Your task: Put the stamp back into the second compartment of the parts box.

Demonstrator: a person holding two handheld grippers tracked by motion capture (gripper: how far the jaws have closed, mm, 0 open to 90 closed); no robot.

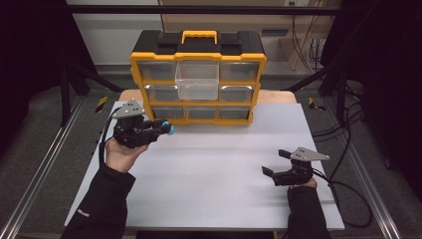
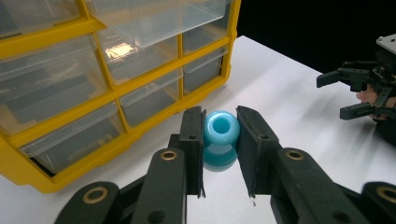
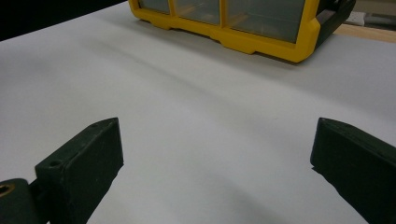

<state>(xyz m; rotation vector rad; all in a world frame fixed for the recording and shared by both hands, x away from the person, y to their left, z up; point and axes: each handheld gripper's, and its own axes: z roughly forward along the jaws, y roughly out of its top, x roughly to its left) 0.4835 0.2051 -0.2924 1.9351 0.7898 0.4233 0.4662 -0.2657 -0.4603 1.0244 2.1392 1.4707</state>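
My left gripper (image 1: 168, 127) is shut on a light blue spool-shaped bead (image 2: 220, 137) with a hole through it, held above the white table (image 1: 214, 164) near the bottom left corner of the drawer cabinet (image 1: 198, 74). The bead (image 1: 171, 130) peeks out at the jaw tips in the high view. The cabinet is yellow and black with clear drawers, and its top middle drawer (image 1: 197, 79) is pulled out. My right gripper (image 1: 276, 162) hovers low over the table at the front right, open, with nothing between its jaws (image 3: 212, 154). It also appears far right in the left gripper view (image 2: 343, 93).
The cabinet (image 2: 93, 79) stands at the table's far edge with a yellow carry handle (image 1: 199, 36) on top. Cables (image 1: 348, 189) trail off the right side of the table. Bare white surface lies between the two grippers.
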